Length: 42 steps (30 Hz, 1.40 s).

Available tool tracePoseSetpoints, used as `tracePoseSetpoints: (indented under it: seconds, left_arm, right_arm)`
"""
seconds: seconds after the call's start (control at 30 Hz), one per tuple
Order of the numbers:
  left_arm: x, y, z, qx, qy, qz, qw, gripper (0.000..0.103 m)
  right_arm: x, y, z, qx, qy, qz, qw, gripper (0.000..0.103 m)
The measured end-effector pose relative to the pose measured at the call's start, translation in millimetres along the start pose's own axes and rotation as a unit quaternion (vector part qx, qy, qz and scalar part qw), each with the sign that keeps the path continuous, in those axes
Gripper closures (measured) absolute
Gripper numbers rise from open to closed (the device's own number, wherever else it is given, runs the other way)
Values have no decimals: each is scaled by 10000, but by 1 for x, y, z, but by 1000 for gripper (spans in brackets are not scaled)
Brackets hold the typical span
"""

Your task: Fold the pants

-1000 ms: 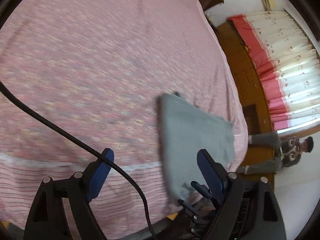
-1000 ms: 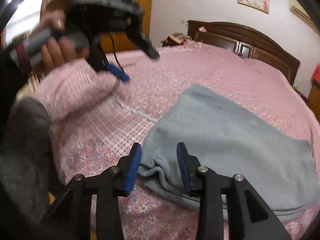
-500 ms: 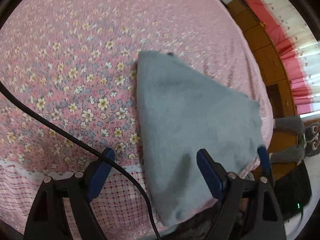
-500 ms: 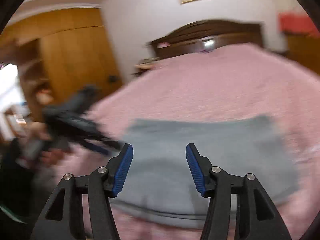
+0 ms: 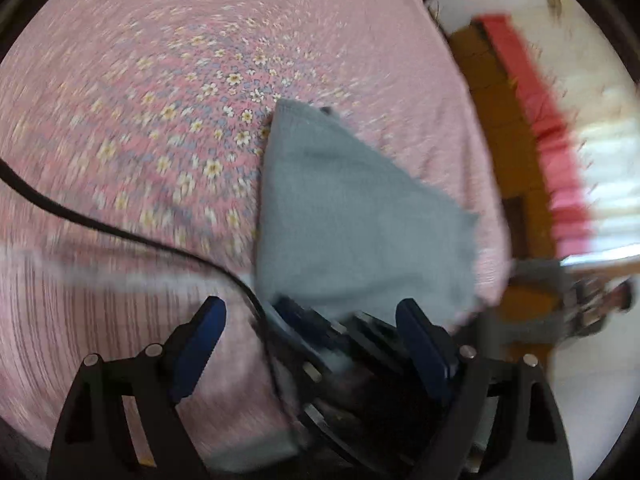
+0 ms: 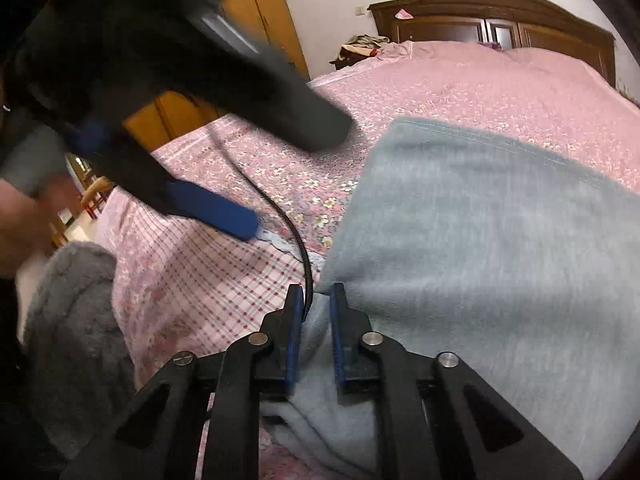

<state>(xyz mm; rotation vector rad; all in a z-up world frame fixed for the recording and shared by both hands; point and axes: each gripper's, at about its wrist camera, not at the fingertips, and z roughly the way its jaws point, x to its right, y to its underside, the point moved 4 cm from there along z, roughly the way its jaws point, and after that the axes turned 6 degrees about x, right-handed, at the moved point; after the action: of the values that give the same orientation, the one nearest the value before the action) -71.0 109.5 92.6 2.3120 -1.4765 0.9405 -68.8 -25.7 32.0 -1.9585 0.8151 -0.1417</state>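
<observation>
Your right gripper point(image 6: 314, 300) has just been closing, and its blue pads now pinch the near corner of the pants point(image 6: 480, 240). The pants are grey-blue, folded into a flat panel, and lie on the pink floral bedspread point(image 6: 460, 84) near the bed's edge. Your left gripper point(image 5: 310, 318) is wide apart with nothing between its pads; it hovers over the checked border of the bedspread, just beside the near end of the pants. A black cable point(image 6: 288, 220) runs across the bedspread between the two grippers. The left wrist view is motion-blurred.
</observation>
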Motion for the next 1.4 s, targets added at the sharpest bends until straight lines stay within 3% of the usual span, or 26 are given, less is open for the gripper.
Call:
tracePoseSetpoints:
  seconds: [0.1,0.2,0.3,0.37,0.47,0.57,0.67,0.7,0.73,0.77,0.8,0.83,0.9,0.93,0.97,1.03,1.1,1.17,1.2,1.27,1.37,1.4]
  left_arm:
    - [8,12,-20,90,655,-227,9976,14]
    - [30,12,-24,397,979,134,9943,13]
    - [37,-2,-3,698,653,395,9946,14]
    - [33,-9,15,753,442,369,9955,14]
    - [21,-19,36,792,232,243,9963,14]
    - [6,-24,43,1037,-165,155,9944,14]
    - [-4,-23,55,811,629,-202,9945,16]
    - [-6,-22,57,846,987,-345,9909,23]
    - [-8,-23,57,899,1117,-425,9887,29]
    - [-10,-25,58,980,1167,-493,9871,34]
    - [-12,-30,59,1082,1198,-501,9856,49]
    - [-14,-36,58,1158,1202,-461,9849,72]
    - [-13,-51,67,1101,1100,-401,9870,90]
    - [-10,-60,75,957,1011,-367,9896,90]
    - [-6,-68,80,924,941,-281,9909,91]
    - [6,-77,88,874,690,60,9938,90]
    - [15,-74,88,760,418,239,9959,88]
    - [20,-63,74,913,448,465,9937,62]
    - [24,-48,62,1027,525,582,9916,43]
    - [21,-17,42,1084,741,703,9888,37]
    - [4,28,24,1010,752,581,9903,37]
    - [-1,39,23,941,743,521,9914,37]
  right_arm:
    - [-1,2,1,35,70,-64,9999,91]
    - [8,1,-4,214,-172,281,9992,91]
    - [13,2,-22,351,-363,630,9967,83]
    - [16,2,-43,481,-288,649,9963,69]
    - [28,-3,-84,858,301,588,9941,55]
    - [68,-3,-136,1260,1306,645,9813,42]
    - [116,-3,-166,1276,2403,832,9587,37]
    - [142,-1,-175,1252,2659,1160,9488,36]
    - [170,3,-183,1273,2688,1725,9391,35]
    - [193,9,-188,1423,2404,2408,9295,35]
    - [204,12,-188,1551,2092,2833,9230,35]
    - [214,17,-186,1610,1790,3174,9172,34]
    - [224,20,-175,1477,1616,3204,9216,40]
    - [225,20,-171,1412,1649,3081,9263,63]
    - [227,21,-169,1336,1677,3085,9268,80]
    - [231,28,-164,1210,1602,3272,9234,83]
    - [231,27,-169,1337,1649,3256,9214,83]
    - [225,20,-172,1382,1963,2894,9266,78]
    - [215,18,-174,1318,2188,2640,9301,76]
    - [198,10,-171,1171,2733,1981,9340,67]
    - [183,9,-168,1134,2704,1577,9430,52]
    - [180,10,-165,1120,2668,1573,9442,51]
